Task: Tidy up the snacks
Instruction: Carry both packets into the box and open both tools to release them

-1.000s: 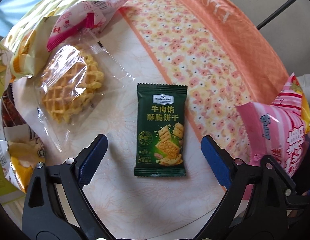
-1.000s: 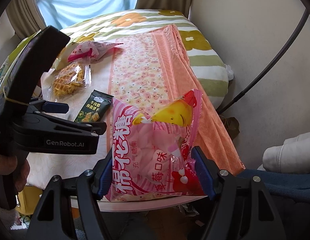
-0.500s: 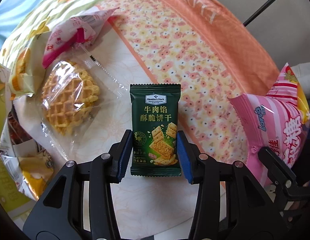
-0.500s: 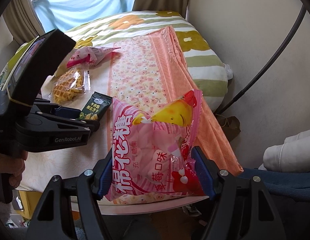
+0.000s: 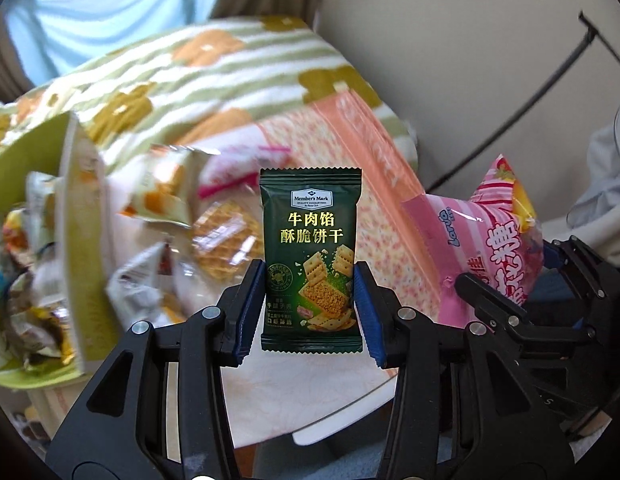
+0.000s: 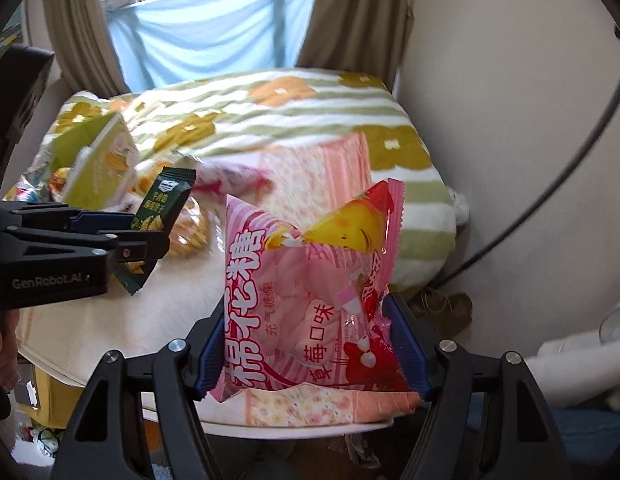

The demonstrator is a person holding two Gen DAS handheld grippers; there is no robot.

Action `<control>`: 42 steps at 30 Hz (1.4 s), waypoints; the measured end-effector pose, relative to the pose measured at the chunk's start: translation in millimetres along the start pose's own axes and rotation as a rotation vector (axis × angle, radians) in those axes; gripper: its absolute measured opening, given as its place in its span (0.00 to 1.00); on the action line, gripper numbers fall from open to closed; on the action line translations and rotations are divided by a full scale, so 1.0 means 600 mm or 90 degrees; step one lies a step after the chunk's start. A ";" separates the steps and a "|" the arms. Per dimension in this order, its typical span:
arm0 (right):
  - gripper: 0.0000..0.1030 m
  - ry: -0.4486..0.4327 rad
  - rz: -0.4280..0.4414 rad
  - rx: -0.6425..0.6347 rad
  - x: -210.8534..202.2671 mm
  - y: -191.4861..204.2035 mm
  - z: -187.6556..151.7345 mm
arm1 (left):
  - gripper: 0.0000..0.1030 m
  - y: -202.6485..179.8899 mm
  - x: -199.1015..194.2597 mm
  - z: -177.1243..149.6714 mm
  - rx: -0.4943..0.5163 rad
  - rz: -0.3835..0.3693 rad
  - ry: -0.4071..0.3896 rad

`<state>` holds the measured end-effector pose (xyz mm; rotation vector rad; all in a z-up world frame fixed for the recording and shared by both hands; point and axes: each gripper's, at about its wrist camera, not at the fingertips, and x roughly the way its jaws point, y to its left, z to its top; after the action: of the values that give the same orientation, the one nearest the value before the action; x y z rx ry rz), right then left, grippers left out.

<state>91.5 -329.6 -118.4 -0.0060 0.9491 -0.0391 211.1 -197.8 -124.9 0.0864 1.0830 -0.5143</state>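
- A yellow-green snack box, crammed with wrappers, stands at the table's left edge.
- A wrapped waffle lies on the white table.
- The left gripper clamps a dark green cracker packet, upright and clear of the table.
- The right gripper pinches a pink marshmallow bag above the floral cloth.

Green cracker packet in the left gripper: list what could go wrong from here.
1. The left gripper pinches only the lower half of the cracker packet, so it may slip or swivel.
2. The marshmallow bag in the right gripper is puffy and may squirm loose.
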 end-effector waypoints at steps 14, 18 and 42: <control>0.66 -0.072 0.155 -0.111 -0.034 0.241 0.138 | 0.39 0.279 -0.194 -0.036 -0.133 0.097 -0.098; 0.66 -0.061 0.199 -0.114 -0.017 0.327 0.157 | 0.39 0.364 -0.207 -0.065 -0.159 0.111 -0.097; 0.67 0.031 0.210 -0.092 0.082 0.511 0.184 | 0.99 0.538 -0.175 -0.168 -0.202 0.106 -0.085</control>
<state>219.5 -26.2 -101.1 0.0179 0.9895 0.3356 232.2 155.5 -140.5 -0.1336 1.0040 -0.1911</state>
